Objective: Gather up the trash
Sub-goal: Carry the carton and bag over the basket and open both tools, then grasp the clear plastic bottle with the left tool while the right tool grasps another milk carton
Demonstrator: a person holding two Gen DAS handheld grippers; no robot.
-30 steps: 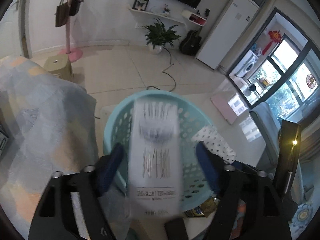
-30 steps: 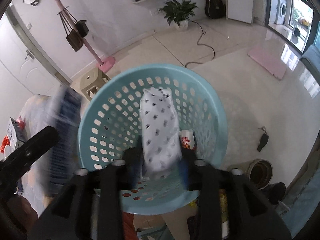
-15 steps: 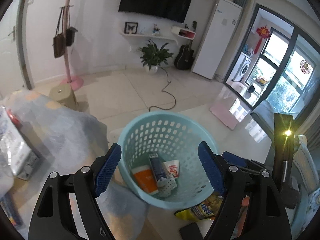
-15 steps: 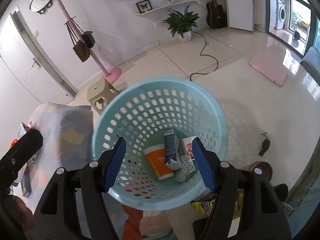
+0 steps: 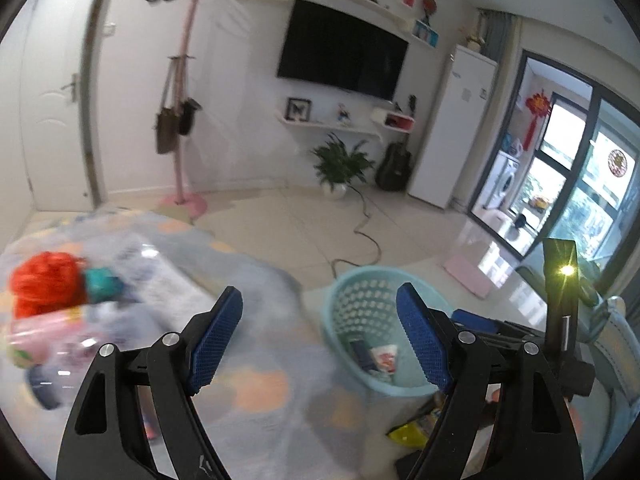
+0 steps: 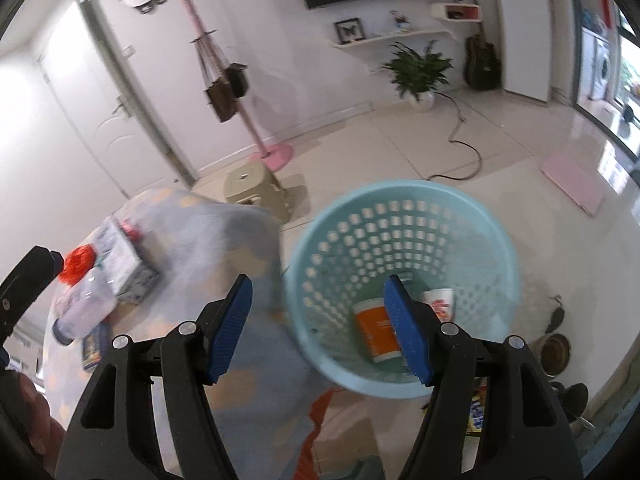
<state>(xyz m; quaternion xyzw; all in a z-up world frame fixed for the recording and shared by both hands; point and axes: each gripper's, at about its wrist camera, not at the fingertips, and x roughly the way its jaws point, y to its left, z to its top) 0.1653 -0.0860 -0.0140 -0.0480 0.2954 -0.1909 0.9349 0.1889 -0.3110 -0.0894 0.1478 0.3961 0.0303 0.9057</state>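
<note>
Both claws stand wide with nothing between the pads: the left gripper [image 5: 320, 336] at lower centre of its view, the right gripper [image 6: 318, 326] likewise. The perforated teal basket [image 6: 472, 216] sits on the floor at centre right, holding an orange cup [image 6: 374, 330], a white printed cup [image 6: 440, 302] and what may be a dark carton [image 5: 360, 354], blurred. A clear bottle [image 6: 80, 300] lies on the patterned cloth [image 6: 224, 240], left.

A home living room: a wall-mounted television [image 5: 342, 54], a potted plant [image 5: 340, 166] under floating shelves [image 5: 320, 124], a guitar [image 5: 394, 168], a white fridge [image 5: 452, 128] and a pink coat stand [image 5: 182, 92] on tiled floor [image 5: 304, 232].
</note>
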